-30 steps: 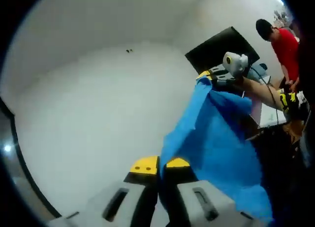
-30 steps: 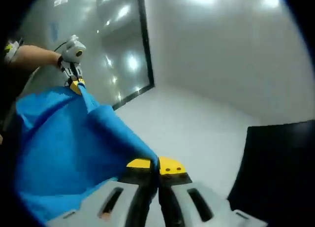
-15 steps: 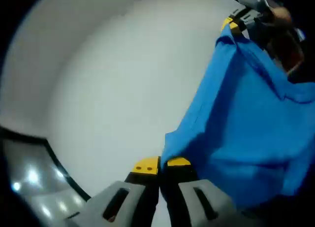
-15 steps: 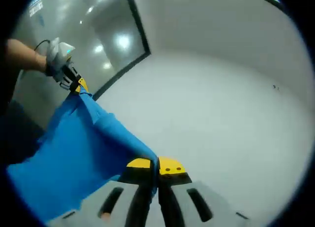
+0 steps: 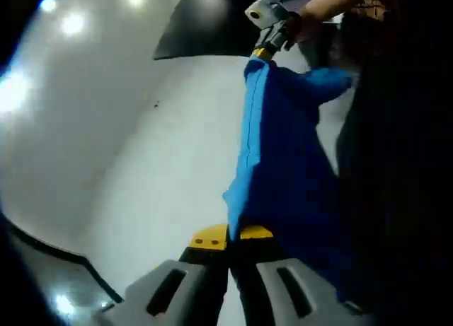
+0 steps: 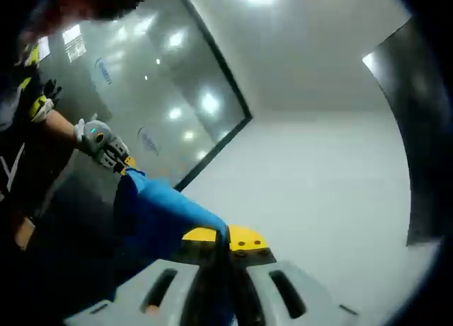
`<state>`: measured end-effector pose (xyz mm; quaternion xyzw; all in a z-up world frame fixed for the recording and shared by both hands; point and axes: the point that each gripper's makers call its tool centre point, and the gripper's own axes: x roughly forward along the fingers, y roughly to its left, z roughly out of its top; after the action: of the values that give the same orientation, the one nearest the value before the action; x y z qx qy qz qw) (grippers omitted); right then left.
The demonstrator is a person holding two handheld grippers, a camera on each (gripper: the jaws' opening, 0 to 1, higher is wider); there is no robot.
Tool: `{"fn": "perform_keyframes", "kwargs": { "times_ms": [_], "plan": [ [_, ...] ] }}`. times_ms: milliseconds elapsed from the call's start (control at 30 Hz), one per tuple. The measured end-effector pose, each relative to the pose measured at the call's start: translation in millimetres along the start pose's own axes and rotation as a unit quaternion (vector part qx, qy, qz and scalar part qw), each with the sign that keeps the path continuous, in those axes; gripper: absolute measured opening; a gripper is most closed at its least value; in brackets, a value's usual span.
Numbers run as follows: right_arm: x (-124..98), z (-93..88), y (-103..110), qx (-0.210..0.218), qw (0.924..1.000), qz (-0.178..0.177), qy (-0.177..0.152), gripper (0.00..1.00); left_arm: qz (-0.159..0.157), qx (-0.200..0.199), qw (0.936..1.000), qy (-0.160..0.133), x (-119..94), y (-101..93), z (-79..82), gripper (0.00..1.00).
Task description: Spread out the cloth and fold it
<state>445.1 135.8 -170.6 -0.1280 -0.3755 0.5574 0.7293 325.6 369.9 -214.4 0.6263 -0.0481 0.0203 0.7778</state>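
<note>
A blue cloth [image 5: 283, 170] hangs stretched in the air between my two grippers, above a white table [image 5: 170, 163]. My left gripper [image 5: 229, 234] is shut on one corner of it, yellow tips pressed together. Far up in the left gripper view, the right gripper [image 5: 265, 47] pinches the opposite corner. In the right gripper view my right gripper [image 6: 225, 235] is shut on the cloth [image 6: 159, 216], whose edge runs up and left to the left gripper [image 6: 119, 161], held by a hand. The cloth's lower part droops into shadow.
The white table [image 6: 318, 177] spreads wide under the cloth. A black panel [image 5: 202, 32] stands at its far side, also seen as a black panel [image 6: 417, 121] at the right. A glossy grey wall [image 6: 163, 85] with a dark frame borders the table. A person's dark clothing [image 5: 396, 128] is close by.
Both views have swung round as the hands turned. The cloth is now pulled tauter and hangs more edge-on between the grippers, which both still hold their corners.
</note>
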Motion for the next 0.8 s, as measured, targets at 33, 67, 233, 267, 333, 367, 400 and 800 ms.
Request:
{"fn": "perform_keyframes", "kwargs": {
  "times_ms": [33, 67, 233, 267, 333, 367, 400, 800],
  "plan": [
    [-17.5, -24.7, 29.2, 0.01, 0.9995, 0.02, 0.024, 0.0, -0.039, -0.049, 0.998, 0.002, -8.3, -45.7, -1.9, 0.0],
    [-33.6, -48.4, 53.9, 0.038, 0.9978, 0.032, 0.045, 0.0, -0.067, -0.09, 0.9937, 0.005, -17.3, -79.5, -5.1, 0.0],
    [-96.7, -126.1, 128.3, 0.192, 0.9657, 0.074, 0.159, 0.0, -0.165, -0.238, 0.957, 0.014, -59.4, -184.2, -4.4, 0.0],
    [-105.2, -130.5, 137.8, 0.198, 0.9615, 0.084, 0.171, 0.0, -0.188, -0.229, 0.9551, 0.01, -67.3, -199.7, -1.5, 0.0],
    [-115.3, -128.6, 155.3, 0.167, 0.9643, 0.109, 0.174, 0.0, -0.216, -0.204, 0.9547, 0.019, -78.8, -222.4, 0.2, 0.0],
    [-119.1, -129.5, 162.9, 0.164, 0.9629, 0.117, 0.179, 0.0, -0.224, -0.207, 0.9521, 0.024, -83.5, -231.8, 0.1, 0.0],
    [-122.4, -128.7, 172.0, 0.162, 0.961, 0.127, 0.185, 0.0, -0.224, -0.203, 0.9529, 0.027, -85.6, -237.0, -0.4, 0.0],
    [-135.6, -144.3, 212.1, 0.129, 0.9537, 0.16, 0.22, 0.08, -0.216, -0.317, 0.9236, 0.003, -103.2, -239.0, 4.6, 0.13]
  ]
}}
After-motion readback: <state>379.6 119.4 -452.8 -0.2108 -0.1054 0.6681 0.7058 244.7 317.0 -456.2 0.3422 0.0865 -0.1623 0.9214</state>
